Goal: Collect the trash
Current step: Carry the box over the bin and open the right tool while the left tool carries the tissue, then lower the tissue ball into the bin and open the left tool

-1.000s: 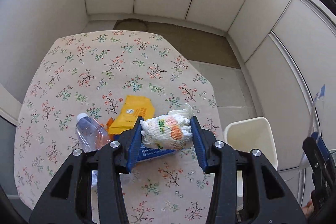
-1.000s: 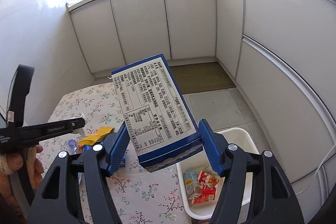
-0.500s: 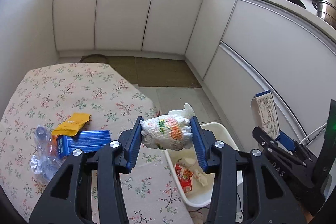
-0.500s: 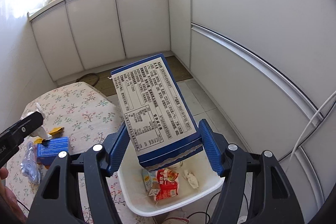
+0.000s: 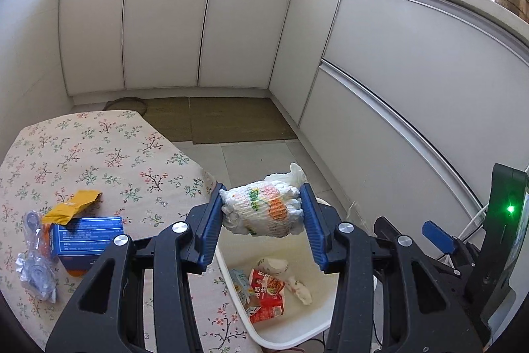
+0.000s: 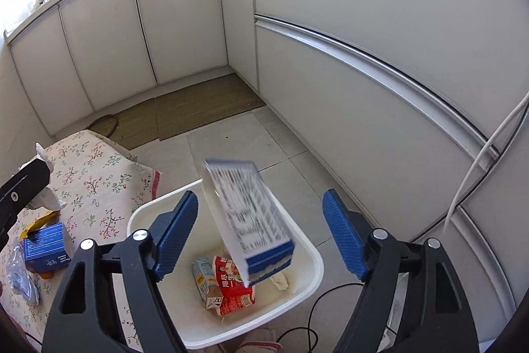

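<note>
My left gripper (image 5: 263, 214) points downward, its jaws clamped on a load. My right gripper (image 6: 261, 232) points downward; its jaws have just been opening, pads touching nothing.

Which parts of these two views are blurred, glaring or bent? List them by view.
Right wrist view: the blue box is motion-smeared, its print unreadable, between the open right gripper fingers, which have just been opening, above the white bin; window glare upper left. Left wrist view: sharp; the crumpled wrapper is crisp; fisheye bends the cabinet fronts.

Blurred blue carton (image 6: 251, 217) falls free above white bin (image 6: 307, 273).
</note>
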Motion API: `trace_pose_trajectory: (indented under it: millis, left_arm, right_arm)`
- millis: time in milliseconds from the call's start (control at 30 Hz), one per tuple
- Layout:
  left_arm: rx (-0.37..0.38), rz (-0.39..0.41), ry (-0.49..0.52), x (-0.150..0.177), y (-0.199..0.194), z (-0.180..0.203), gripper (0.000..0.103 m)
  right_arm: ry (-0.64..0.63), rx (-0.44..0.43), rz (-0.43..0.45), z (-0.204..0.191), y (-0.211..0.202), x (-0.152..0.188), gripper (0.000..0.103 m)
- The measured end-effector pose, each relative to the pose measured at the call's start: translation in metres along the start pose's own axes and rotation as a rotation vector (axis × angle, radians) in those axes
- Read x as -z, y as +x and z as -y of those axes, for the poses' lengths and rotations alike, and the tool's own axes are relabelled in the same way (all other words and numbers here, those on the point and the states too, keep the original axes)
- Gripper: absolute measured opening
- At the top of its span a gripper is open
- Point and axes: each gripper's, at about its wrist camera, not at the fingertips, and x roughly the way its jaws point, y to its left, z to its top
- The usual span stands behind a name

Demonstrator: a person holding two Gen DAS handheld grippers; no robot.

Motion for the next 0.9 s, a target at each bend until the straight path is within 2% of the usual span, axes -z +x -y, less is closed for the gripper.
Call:
trace_pose_trajectory:
  millis: [233,467,533,733,900]
  left_arm:
    - [0.051,0.001,0.037,0.002,0.012,0.024,0.044]
    - [0.103,-0.022,0.082,0.01,0.027,0.041,0.047]
    - [0.113,-0.041,0.086,0.011,0.033,0.042,0.059]
    - [0.111,-0.039,0.076,0.011,0.036,0.04,0.075]
    - [0.072,-0.034,0.076,0.01,0.033,0.037,0.08]
  right_arm:
    - [0.054,0.097,0.056,0.029,-0.006,-0.001,0.09]
    - [0.137,0.177,0.109,0.053,-0.014,-0.005,0.094]
    - [0.139,0.198,0.119,0.058,-0.019,-0.006,0.095]
    - [0.128,0.212,0.132,0.058,-0.022,-0.006,0.095]
    - [0.109,0.22,0.148,0.052,-0.024,-0.006,0.095]
